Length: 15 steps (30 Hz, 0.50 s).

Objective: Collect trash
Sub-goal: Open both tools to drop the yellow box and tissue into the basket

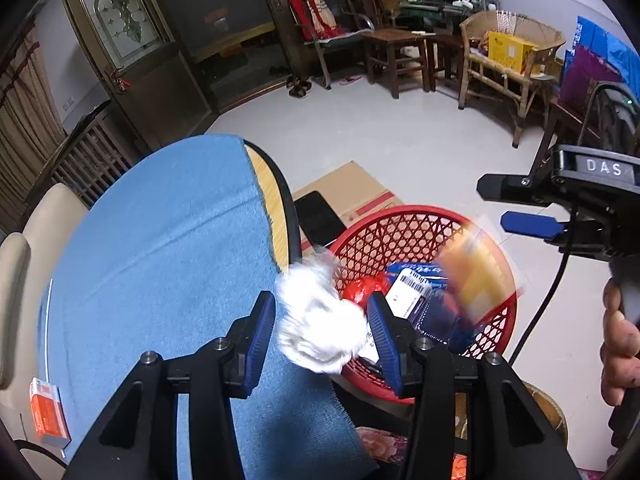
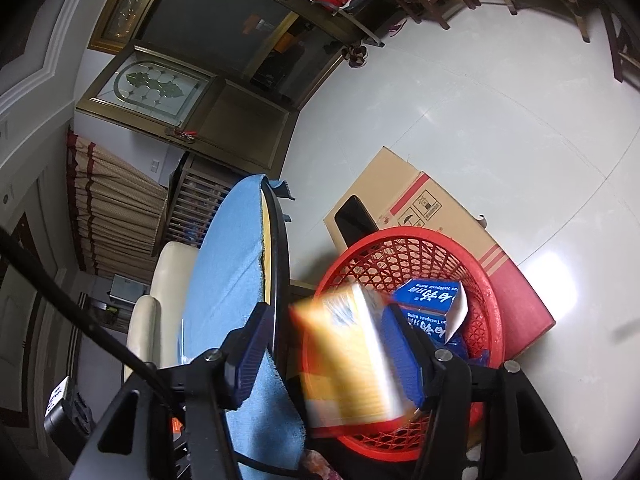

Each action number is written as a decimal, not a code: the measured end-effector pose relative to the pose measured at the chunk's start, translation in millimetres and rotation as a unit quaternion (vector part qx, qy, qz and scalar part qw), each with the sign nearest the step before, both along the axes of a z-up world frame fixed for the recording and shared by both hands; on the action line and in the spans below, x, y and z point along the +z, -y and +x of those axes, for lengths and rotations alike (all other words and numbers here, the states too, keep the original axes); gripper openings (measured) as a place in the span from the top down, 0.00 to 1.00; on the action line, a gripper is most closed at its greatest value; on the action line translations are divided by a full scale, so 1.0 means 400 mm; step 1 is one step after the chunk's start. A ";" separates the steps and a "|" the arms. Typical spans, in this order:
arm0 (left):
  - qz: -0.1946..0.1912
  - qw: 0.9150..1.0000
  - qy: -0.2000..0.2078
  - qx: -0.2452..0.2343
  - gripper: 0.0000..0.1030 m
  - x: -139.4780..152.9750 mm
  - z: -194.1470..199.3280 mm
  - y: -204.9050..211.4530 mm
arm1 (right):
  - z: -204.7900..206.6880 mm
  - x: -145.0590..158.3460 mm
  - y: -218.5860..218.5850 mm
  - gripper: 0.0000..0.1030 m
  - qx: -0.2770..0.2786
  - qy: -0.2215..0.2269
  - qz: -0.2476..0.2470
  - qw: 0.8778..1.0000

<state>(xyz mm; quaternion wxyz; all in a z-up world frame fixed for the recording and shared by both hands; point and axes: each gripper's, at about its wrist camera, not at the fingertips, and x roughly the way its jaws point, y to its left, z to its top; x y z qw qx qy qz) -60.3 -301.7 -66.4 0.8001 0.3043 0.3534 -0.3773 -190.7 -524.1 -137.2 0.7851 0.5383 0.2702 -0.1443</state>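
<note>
A red mesh basket (image 1: 404, 222) stands beside the round table, with a blue toothpaste box (image 1: 416, 276) and a red wrapper (image 1: 360, 290) inside. My left gripper (image 1: 320, 300) hovers at the table edge over the basket's near rim, open. A blurred white crumpled tissue (image 1: 320, 328) sits loose in the gap, with small gaps to both pads. My right gripper (image 2: 326, 312) is open above the basket (image 2: 400, 236). A blurred orange-yellow box (image 2: 348, 356) is loose between its fingers, clear of the left pad. The left wrist view shows that box (image 1: 476, 276) below the right gripper (image 1: 494, 206).
The table carries a blue cloth (image 1: 160, 240) and a small orange carton (image 1: 48, 416) at its left. A cardboard box (image 1: 348, 188) with a dark phone (image 1: 320, 216) on top lies behind the basket. A cream chair (image 1: 40, 216) stands left, and a hand (image 1: 618, 344) is at the right edge.
</note>
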 end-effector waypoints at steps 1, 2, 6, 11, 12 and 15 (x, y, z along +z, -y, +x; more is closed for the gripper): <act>-0.004 1.000 0.000 -0.002 0.52 0.002 -0.002 -0.001 | 0.000 0.000 0.000 0.40 0.001 0.001 0.000 1.000; -0.007 1.000 -0.001 -0.004 0.52 0.003 -0.003 -0.001 | 0.002 0.000 -0.001 0.40 0.001 0.000 0.000 1.000; -0.026 0.999 -0.014 -0.012 0.31 0.012 -0.004 -0.005 | 0.008 0.000 -0.005 0.40 0.004 -0.001 -0.001 1.000; -0.060 0.998 -0.012 -0.007 0.27 0.040 0.007 -0.028 | 0.010 0.000 -0.005 0.40 0.004 -0.001 -0.002 1.000; -0.060 0.998 -0.010 -0.001 0.27 0.042 0.012 -0.032 | 0.009 0.000 -0.005 0.40 0.004 0.000 -0.002 1.000; -0.058 0.998 -0.008 0.018 0.27 0.045 0.028 -0.045 | 0.009 0.004 -0.004 0.40 0.003 0.000 -0.004 1.000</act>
